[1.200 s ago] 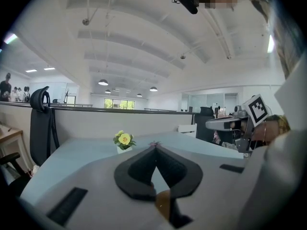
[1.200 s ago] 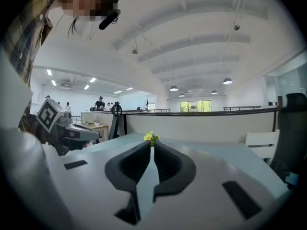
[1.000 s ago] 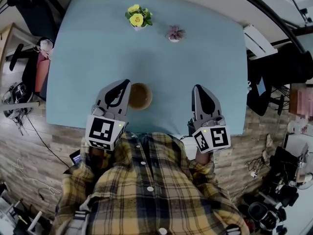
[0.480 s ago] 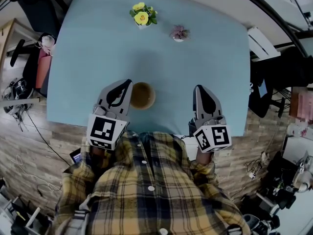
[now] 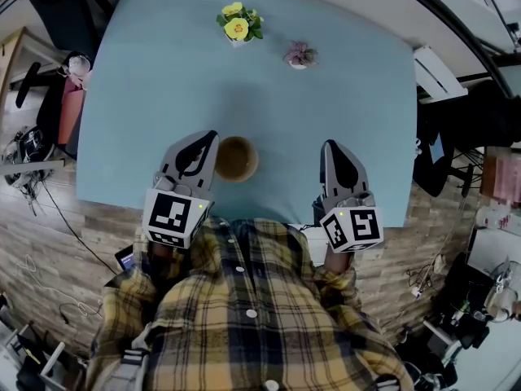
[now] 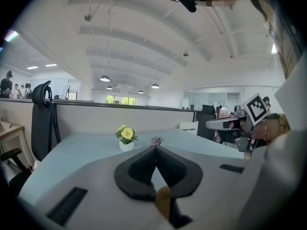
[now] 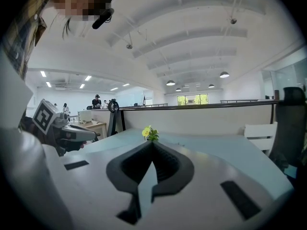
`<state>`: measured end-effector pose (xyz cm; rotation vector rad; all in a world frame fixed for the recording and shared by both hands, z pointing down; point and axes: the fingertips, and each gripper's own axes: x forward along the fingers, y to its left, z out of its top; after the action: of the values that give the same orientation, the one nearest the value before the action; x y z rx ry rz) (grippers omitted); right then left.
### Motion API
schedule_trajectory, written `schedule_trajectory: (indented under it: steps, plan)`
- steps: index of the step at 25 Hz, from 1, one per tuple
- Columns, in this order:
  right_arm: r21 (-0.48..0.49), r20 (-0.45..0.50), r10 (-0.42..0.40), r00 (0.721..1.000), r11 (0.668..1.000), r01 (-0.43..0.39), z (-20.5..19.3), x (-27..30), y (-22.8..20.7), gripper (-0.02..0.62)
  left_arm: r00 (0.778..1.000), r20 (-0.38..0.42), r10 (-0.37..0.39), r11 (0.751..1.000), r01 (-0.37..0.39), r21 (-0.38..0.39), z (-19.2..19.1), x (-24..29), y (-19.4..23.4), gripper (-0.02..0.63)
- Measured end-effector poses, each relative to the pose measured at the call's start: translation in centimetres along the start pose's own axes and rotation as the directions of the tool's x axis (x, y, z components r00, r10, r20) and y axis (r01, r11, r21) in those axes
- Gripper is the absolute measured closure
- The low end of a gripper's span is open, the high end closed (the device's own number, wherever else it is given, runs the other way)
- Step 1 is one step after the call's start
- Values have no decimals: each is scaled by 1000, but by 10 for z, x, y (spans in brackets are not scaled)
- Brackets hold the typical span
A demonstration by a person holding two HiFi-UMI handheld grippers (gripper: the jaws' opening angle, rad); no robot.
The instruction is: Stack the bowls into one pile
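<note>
Near the front edge of the pale blue bench (image 5: 163, 80), a little left of centre, sits a round brown bowl (image 5: 236, 159), upright, its hollow a lighter tan than its rim. It reads as a single pile; from straight above I cannot tell how many bowls are nested in it, and no other bowl shows anywhere on the bench. Being round, it has no long axis to line up with.

Its left rim lies just beside the tip of the left gripper (image 5: 210, 137); whether they touch cannot be told. The bowl is to that gripper's right and slightly nearer than the tip. The right gripper (image 5: 329, 147) is well apart from it, off to the right, so the left hand is clearly the nearer one.

Both grippers point away from the person, towards the far side. Each has its jaws pressed together with nothing between them. The jaws are smooth grey plastic with black ribbed pads that meet in a point.

At the far side stand a small white pot of yellow flowers (image 5: 236, 29) and, to its right, a smaller pink plant (image 5: 299, 54). A yellow plaid shirt (image 5: 244, 316) fills the near foreground
</note>
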<state>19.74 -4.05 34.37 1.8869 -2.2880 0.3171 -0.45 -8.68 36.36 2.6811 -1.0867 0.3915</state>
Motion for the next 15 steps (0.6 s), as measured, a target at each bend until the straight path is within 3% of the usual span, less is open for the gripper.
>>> schedule_trajectory:
  steps: [15]
  plan:
    - [14, -16, 15, 1000, 1000, -15, -5, 3, -2, 594, 1000, 1, 3, 1000, -3, -2, -2, 1, 0, 615]
